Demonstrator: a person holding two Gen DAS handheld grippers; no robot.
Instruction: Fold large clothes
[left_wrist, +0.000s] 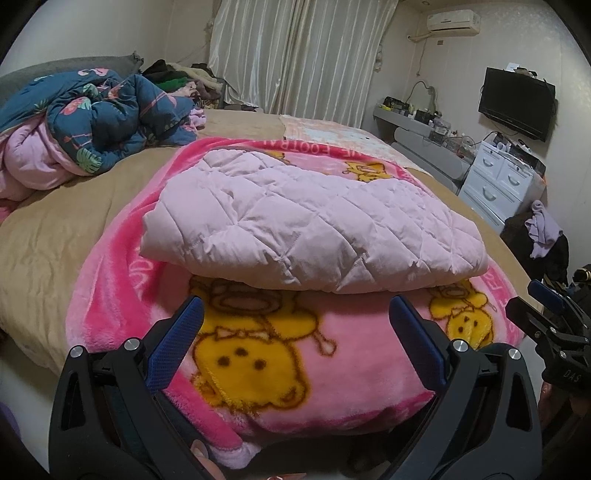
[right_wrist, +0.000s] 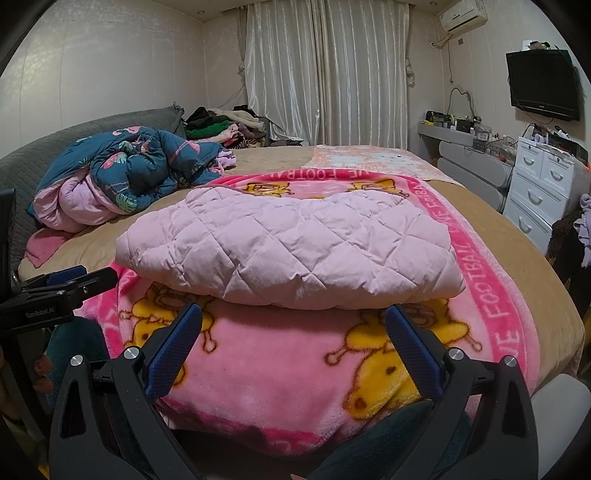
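Quilted pink garment (left_wrist: 306, 218) lies folded on the pink fleece blanket (left_wrist: 258, 354) on the bed (left_wrist: 55, 229); the left gripper (left_wrist: 295, 317) gapes wide just short of it, holding nothing. From the right wrist, the right gripper (right_wrist: 293, 325) is equally wide and empty before the garment's near edge.

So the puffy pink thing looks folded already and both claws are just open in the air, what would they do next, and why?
Probably nothing more than a small tidy: bring the left gripper forward to press the near edge of the quilted pink garment flat. It already lies as a folded bundle on the pink cartoon blanket, and both the left and the right gripper are open, holding nothing.
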